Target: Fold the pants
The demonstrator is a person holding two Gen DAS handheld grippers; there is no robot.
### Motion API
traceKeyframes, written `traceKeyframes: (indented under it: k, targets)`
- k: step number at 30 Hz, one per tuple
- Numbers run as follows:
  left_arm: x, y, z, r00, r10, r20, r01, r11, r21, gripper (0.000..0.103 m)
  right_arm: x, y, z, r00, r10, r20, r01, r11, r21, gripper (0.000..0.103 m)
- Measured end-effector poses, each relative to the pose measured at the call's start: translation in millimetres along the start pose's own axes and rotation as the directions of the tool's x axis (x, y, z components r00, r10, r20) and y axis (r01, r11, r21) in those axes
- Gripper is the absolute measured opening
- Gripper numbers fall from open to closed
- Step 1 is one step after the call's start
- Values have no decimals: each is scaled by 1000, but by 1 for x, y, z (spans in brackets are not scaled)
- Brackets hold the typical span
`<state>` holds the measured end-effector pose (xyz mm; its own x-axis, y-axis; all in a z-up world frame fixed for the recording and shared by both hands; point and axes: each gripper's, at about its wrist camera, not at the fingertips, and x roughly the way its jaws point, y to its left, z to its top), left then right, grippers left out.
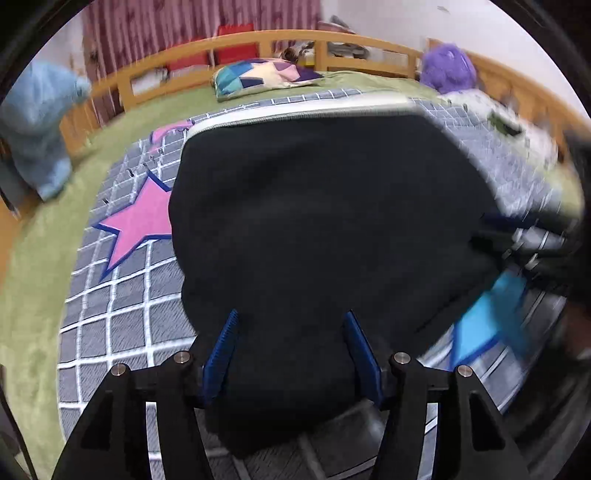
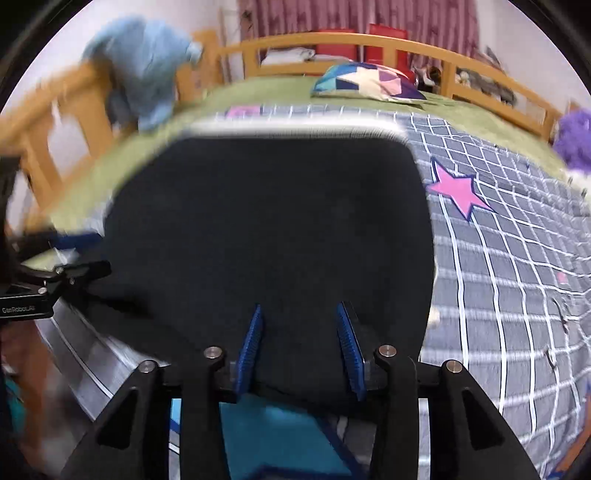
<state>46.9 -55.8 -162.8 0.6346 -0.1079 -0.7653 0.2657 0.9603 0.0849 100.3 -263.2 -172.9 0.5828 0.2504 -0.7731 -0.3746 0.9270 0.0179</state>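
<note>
Pants [image 1: 325,221]: black, lying on the quilt [image 1: 122,295] on the bed, folded into a broad dark block with a pale band along the far edge. Near edge reaching in between the fingers of both grippers.

Left gripper [image 1: 291,354]: blue pads [image 1: 221,354] spread wide, black cloth lying between them, not pinched. Seen also at the left edge of the right wrist view, at the side of the pants, blurred.

Right gripper [image 2: 301,347]: pads [image 2: 251,347] likewise wide apart, the near hem of the pants lying between them, no grip visible. Seen at the right edge of the left wrist view, blurred; contact with the cloth there not discernible.

Quilt: grey with white grid, pink stars [image 1: 136,221] edged in blue, a blue patch [image 2: 273,439] just under the near hem. Green blanket [image 1: 33,258] beneath and around it.

Pillow [image 1: 258,75]: patchwork of blue, purple, cream; at the far end of the bed, well apart from the pants.

Blue plush [image 2: 147,66] and purple plush [image 1: 447,68]: on opposite sides of the bed, by the wooden rail [image 1: 258,40].

Curtain [image 2: 351,14]: dark red, behind the rail.
</note>
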Motion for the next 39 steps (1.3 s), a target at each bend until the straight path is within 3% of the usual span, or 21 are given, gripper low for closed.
traceKeyframes:
  k: [3, 6, 9, 12, 14, 19, 22, 24, 25, 27, 30, 35, 39]
  targets:
    - [-16, 1, -5, 1000, -26, 13, 26, 1000, -11, 60, -5, 17, -11, 998, -44, -39, 41, 996, -75, 42]
    - [-25, 19, 3, 994, -108, 20, 109, 990, -91, 60, -14, 14, -16, 999, -8, -40, 5, 998, -66, 42]
    - [-25, 35, 20, 990, -132, 49, 138, 978, -159, 60, -30, 2, -5, 999, 38, 15, -38, 999, -18, 41]
    - [-18, 44, 50, 992, -98, 81, 113, 972, -204, 60, -42, -10, 23, 990, 31, 137, -33, 999, 9, 43]
    - [-10, 52, 75, 987, -108, 117, 133, 962, -239, 60, -39, -18, 51, 982, 21, 190, -26, 999, 24, 49]
    - [29, 52, 130, 979, -105, 173, 145, 960, -241, 61, -6, -35, 114, 968, 35, 250, -57, 995, 80, 51]
    - [77, 49, 146, 991, -63, 118, 85, 976, -200, 66, 38, -43, 132, 974, 18, 224, -33, 998, 62, 62]
    - [125, 56, 147, 997, -74, 14, 75, 969, -234, 64, 89, -53, 128, 992, -49, 112, 43, 998, 51, 62]
    - [132, 58, 147, 997, -82, 14, 83, 966, -246, 64, 102, -59, 128, 997, -48, 56, 44, 997, 65, 62]
    - [128, 58, 150, 994, -100, 43, 108, 963, -248, 67, 93, -75, 132, 995, -1, 102, -13, 991, 133, 54]
    - [131, 55, 147, 995, -93, 35, 99, 966, -237, 68, 100, -83, 131, 996, 20, 84, -33, 987, 155, 54]
    - [127, 55, 146, 993, -120, 11, 120, 969, -216, 68, 98, -76, 131, 997, -2, 79, -8, 991, 133, 55]
    - [92, 45, 128, 998, -56, -2, 55, 992, -117, 69, 87, -70, 122, 996, -38, 76, 31, 996, 87, 57]
